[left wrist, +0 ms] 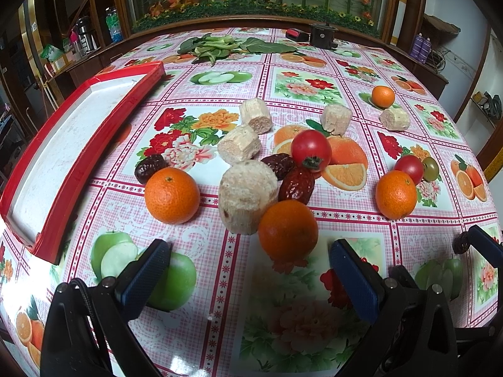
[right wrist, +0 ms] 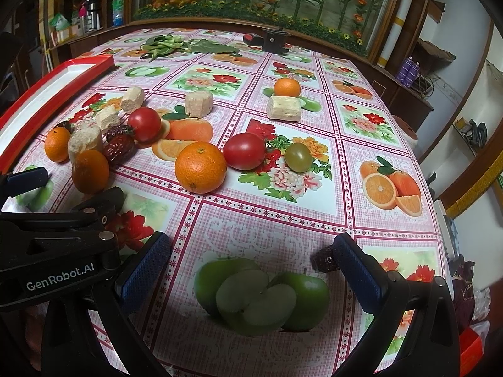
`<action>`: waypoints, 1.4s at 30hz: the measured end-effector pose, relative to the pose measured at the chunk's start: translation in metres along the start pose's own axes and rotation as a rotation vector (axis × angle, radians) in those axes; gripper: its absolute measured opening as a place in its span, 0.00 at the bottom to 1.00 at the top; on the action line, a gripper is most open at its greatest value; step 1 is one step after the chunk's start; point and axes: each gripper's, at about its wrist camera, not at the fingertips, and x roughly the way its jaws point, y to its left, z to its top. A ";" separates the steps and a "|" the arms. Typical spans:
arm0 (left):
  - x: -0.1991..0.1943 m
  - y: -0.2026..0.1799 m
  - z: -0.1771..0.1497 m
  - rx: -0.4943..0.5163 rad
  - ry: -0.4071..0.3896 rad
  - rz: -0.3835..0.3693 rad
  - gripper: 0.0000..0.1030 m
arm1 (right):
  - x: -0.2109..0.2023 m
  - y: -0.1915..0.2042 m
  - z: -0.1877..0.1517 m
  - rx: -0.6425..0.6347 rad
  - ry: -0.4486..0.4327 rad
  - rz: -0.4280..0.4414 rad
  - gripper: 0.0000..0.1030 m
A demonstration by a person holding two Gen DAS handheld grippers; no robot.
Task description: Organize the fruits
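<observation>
Both the left gripper (left wrist: 250,270) and right gripper (right wrist: 251,267) are held with jaws spread, nothing between them. Oranges (left wrist: 172,195), tomatoes (left wrist: 311,150), dates (left wrist: 296,184) and pale cut chunks (left wrist: 247,196) are scattered across the worktop (left wrist: 220,298). A red-rimmed tray (left wrist: 94,144) lies left; leafy greens (left wrist: 217,47) are seen beyond. A date (right wrist: 325,259) touches the right gripper's outer finger.

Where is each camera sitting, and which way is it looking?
Left wrist: sits on the left hand-held gripper, low over the table, looking across at an orange, a red tray and far greens; its own open blue fingers show, plus the right gripper's tip at the right edge.
Right wrist: sits on the right hand-held gripper, facing the same way; its open fingers and the left gripper's black body show at left.
Shared: the oranges, tomatoes, red dates, tray and flowered tablecloth.
</observation>
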 end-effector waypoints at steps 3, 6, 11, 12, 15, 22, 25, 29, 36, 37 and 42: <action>0.002 0.001 0.003 0.005 0.009 -0.002 1.00 | 0.001 0.001 0.003 -0.005 0.005 0.004 1.00; 0.003 0.003 0.004 0.025 0.027 -0.013 1.00 | 0.003 0.005 0.006 -0.023 0.011 0.016 1.00; 0.006 0.004 0.009 0.079 0.082 -0.044 1.00 | 0.002 0.004 0.006 -0.041 0.029 0.030 1.00; 0.006 0.005 0.009 0.086 0.089 -0.047 1.00 | 0.002 0.004 0.007 -0.043 0.035 0.029 1.00; 0.005 0.014 0.009 0.097 0.100 -0.055 1.00 | 0.002 0.004 0.007 -0.037 0.050 0.021 1.00; 0.000 0.041 0.009 0.100 0.122 -0.088 1.00 | -0.004 0.003 0.008 -0.036 0.068 0.044 1.00; -0.007 0.054 0.010 0.100 0.106 -0.096 1.00 | -0.010 -0.001 0.009 -0.013 0.069 0.059 1.00; -0.014 0.071 0.012 0.115 0.107 -0.120 1.00 | -0.022 -0.008 0.014 0.013 0.045 0.081 1.00; -0.027 0.084 0.012 0.161 0.084 -0.142 1.00 | -0.039 -0.017 0.021 0.040 0.015 0.108 1.00; -0.029 0.085 0.011 0.168 0.085 -0.144 1.00 | -0.040 -0.016 0.023 0.035 0.013 0.114 1.00; -0.029 0.088 0.010 0.180 0.099 -0.150 1.00 | -0.036 -0.007 0.036 0.055 0.011 0.188 1.00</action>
